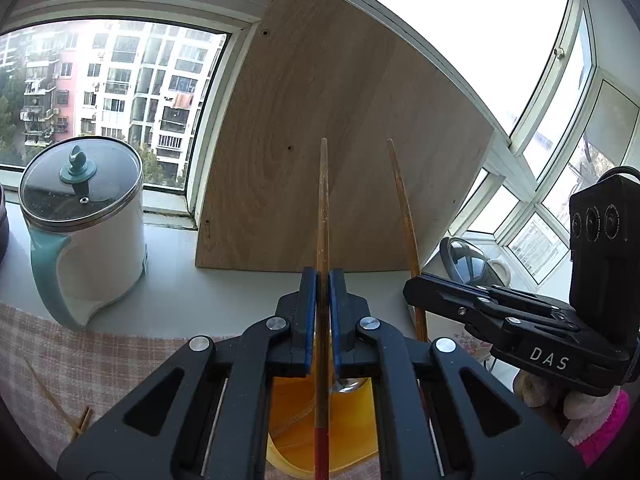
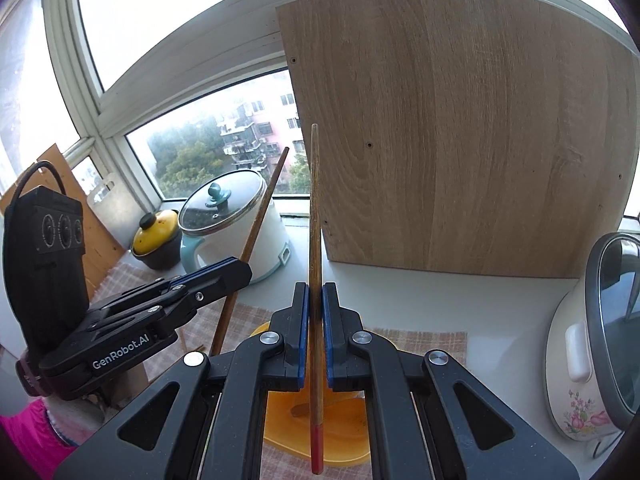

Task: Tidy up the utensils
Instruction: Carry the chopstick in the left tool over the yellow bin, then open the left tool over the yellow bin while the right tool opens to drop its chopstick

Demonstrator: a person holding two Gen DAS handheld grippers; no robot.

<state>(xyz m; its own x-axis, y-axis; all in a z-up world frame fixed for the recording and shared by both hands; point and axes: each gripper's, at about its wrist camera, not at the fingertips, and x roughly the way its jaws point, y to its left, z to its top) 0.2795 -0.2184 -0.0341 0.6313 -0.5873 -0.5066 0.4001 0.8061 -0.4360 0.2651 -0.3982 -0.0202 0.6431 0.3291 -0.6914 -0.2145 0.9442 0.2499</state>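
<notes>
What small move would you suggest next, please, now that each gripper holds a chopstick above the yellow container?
Probably lower both, then open the jaws. The left gripper and right gripper each clamp a red-tipped wooden chopstick upright, red ends over the yellow plastic container.

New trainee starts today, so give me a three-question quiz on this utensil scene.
1. True or false: the left gripper is empty.
2. The right gripper holds: A) metal spoon B) red-tipped wooden chopstick C) nothing
3. What stands below both held chopsticks?

Key:
1. False: it clamps a red-tipped wooden chopstick.
2. B, its chopstick is held upright.
3. An orange plastic container, with a metal spoon inside.
</notes>
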